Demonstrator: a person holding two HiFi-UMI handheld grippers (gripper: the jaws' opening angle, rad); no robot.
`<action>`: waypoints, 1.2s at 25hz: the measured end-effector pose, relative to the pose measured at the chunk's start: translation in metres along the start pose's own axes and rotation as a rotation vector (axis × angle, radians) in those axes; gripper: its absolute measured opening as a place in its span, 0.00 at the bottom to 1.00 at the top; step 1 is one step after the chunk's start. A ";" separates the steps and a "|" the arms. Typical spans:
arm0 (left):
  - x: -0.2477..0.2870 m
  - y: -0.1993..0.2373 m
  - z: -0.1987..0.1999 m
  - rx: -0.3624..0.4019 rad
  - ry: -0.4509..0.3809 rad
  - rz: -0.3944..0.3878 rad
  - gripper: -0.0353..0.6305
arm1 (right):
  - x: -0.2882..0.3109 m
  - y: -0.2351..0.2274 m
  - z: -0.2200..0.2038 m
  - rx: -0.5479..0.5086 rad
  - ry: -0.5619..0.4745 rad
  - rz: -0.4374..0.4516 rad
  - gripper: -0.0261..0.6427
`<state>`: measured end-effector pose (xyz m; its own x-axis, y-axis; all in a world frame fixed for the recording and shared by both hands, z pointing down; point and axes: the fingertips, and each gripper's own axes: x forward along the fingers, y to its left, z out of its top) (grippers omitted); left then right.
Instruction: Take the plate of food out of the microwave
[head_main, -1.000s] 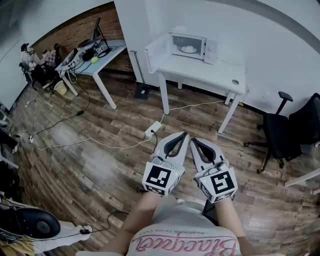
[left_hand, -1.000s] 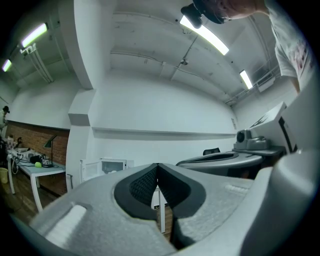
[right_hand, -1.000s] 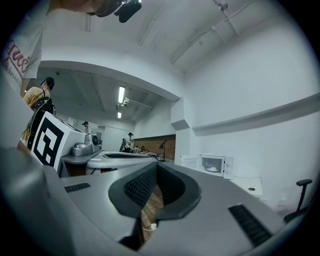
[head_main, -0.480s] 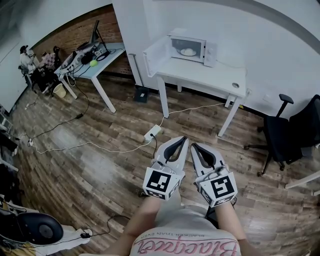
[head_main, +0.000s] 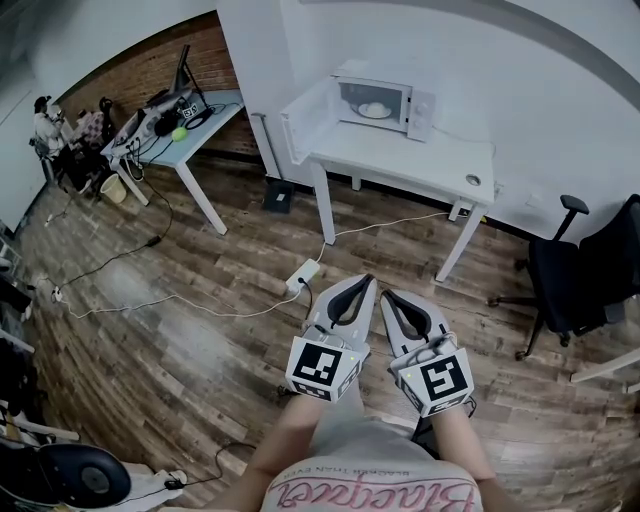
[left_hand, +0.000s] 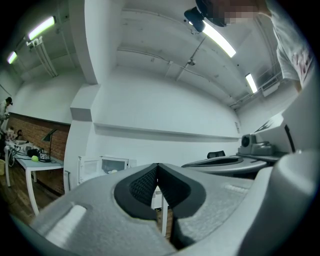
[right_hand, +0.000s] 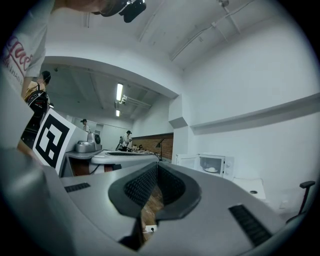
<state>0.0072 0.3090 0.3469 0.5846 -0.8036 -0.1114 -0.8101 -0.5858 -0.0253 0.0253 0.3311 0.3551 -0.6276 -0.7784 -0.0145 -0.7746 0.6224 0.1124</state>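
The plate of food (head_main: 375, 110) sits inside the microwave (head_main: 388, 98), whose door (head_main: 302, 115) hangs open to the left. The microwave stands at the back of a white table (head_main: 400, 155) against the wall. Well apart from it, over the wooden floor (head_main: 200, 330), the person holds the 2 grippers side by side, pointing toward the table. The left gripper (head_main: 367, 280) has its jaws pressed together with nothing between them. The right gripper (head_main: 386, 293) is likewise closed and empty. A power strip (head_main: 303, 272) lies on the floor ahead of them. A black office chair (head_main: 585, 265) stands to the right.
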 end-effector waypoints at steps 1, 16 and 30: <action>0.005 0.004 -0.002 0.000 0.001 -0.002 0.06 | 0.006 -0.003 0.000 0.002 -0.008 0.003 0.06; 0.083 0.075 -0.014 -0.018 0.009 -0.047 0.06 | 0.094 -0.056 -0.006 -0.017 0.026 -0.033 0.06; 0.163 0.151 -0.026 -0.057 0.020 -0.077 0.06 | 0.186 -0.114 -0.019 0.012 0.074 -0.091 0.06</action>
<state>-0.0182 0.0869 0.3505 0.6459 -0.7579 -0.0916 -0.7595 -0.6501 0.0232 -0.0014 0.1138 0.3586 -0.5474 -0.8354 0.0492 -0.8293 0.5494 0.1024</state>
